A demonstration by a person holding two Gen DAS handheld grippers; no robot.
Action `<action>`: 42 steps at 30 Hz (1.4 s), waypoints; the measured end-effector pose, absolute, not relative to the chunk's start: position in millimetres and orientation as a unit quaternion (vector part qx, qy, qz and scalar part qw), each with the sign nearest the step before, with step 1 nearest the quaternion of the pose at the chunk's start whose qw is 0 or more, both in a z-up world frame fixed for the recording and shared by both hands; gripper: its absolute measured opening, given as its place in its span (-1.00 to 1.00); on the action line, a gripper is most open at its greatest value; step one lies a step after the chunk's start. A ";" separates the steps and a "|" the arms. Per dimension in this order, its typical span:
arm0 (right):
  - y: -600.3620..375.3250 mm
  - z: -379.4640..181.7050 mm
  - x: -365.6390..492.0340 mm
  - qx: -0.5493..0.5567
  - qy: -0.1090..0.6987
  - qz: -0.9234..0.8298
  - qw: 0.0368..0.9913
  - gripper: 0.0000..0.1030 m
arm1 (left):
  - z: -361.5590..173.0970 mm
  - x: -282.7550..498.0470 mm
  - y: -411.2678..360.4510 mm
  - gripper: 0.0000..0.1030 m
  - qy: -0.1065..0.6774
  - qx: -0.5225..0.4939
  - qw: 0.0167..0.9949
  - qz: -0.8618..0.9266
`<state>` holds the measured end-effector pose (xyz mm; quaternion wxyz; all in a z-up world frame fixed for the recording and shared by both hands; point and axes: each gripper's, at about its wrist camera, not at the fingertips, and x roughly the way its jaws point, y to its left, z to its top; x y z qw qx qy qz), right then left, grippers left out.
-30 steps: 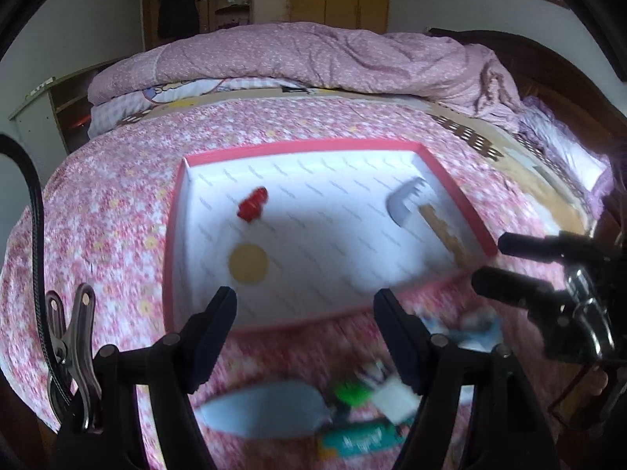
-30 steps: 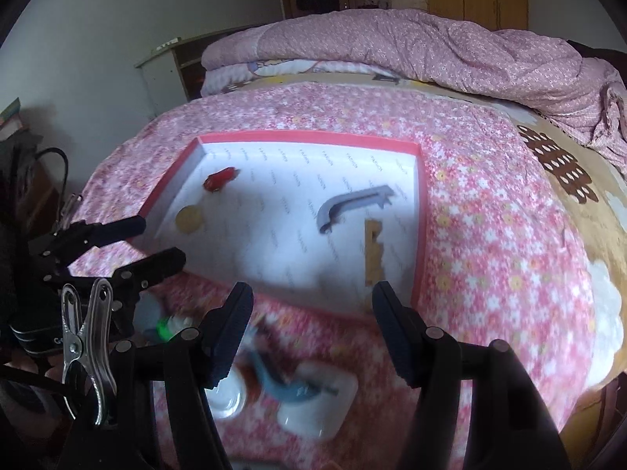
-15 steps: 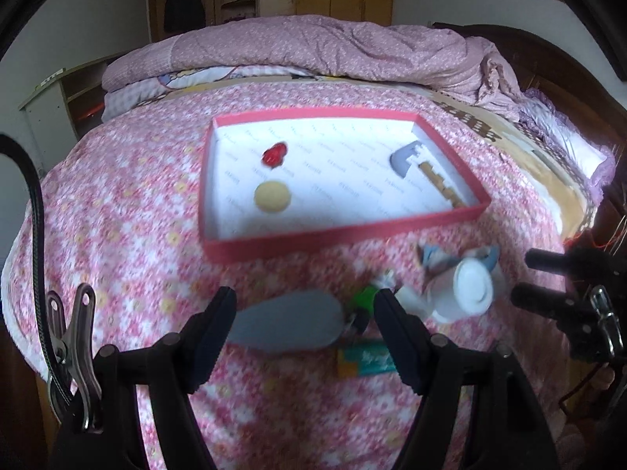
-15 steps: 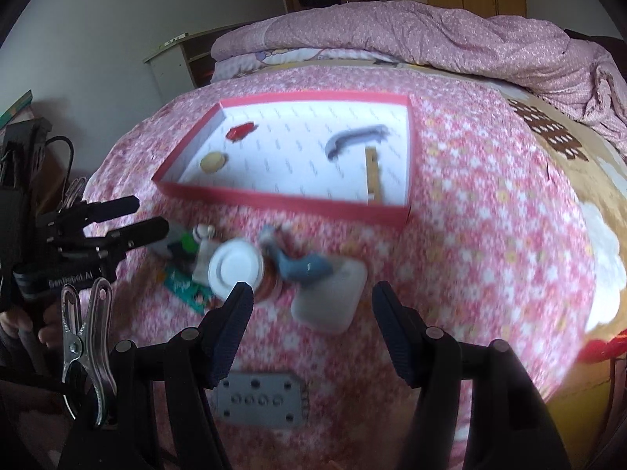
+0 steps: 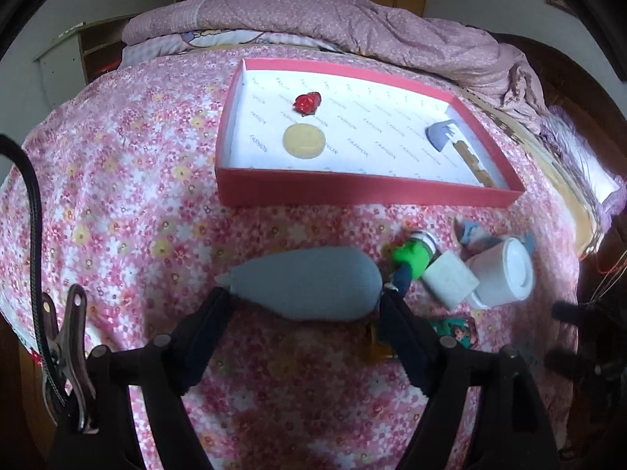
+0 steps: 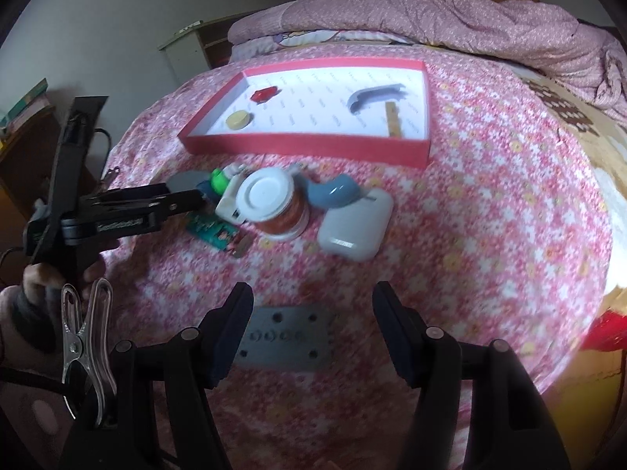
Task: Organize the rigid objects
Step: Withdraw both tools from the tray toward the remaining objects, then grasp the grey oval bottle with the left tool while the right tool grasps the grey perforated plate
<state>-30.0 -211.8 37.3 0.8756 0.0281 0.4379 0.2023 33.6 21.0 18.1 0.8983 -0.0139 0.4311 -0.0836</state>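
Bed (image 5: pixel 117 180) with flowered cover, carrying a shallow red box (image 5: pixel 352 192) that already holds four small pieces; the loose things to be sorted lie in a cluster just in front of it. Largest of these, a grey teardrop-shaped piece (image 5: pixel 309 288), smooth and probably hard plastic, likely light but slippery on its rounded flanks; best taken across its narrower end. Left hand-held gripper (image 5: pixel 303 305) has its jaws opening on either side of this piece, pads not pressing. White earbud case (image 6: pixel 354 221), rigid, glossy, rounded: grip across the flat faces. White-lidded jar (image 6: pixel 274 203), stiff, apt to roll; take it around the body below the lid. Grey plate with holes (image 6: pixel 284 338), thin and flat on soft cloth, so hard to get under; pinch by its long edges. Right hand-held gripper (image 6: pixel 311 323) hovers over it, jaws apart, nothing held. Green-capped small bottle (image 5: pixel 415 252), light, easily knocked
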 end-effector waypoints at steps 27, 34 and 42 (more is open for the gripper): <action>-165.6 4.6 -42.0 -0.056 0.482 0.179 0.856 0.53 | 7.8 34.0 2.6 0.60 0.381 0.052 0.920 -0.074; -160.2 3.9 -41.3 -0.059 0.479 0.179 0.857 0.55 | 9.7 29.0 2.7 0.59 0.387 0.053 0.917 -0.078; -171.7 7.1 -43.4 -0.041 0.476 0.176 0.860 0.40 | 16.0 22.3 0.7 0.59 0.384 0.053 0.918 -0.085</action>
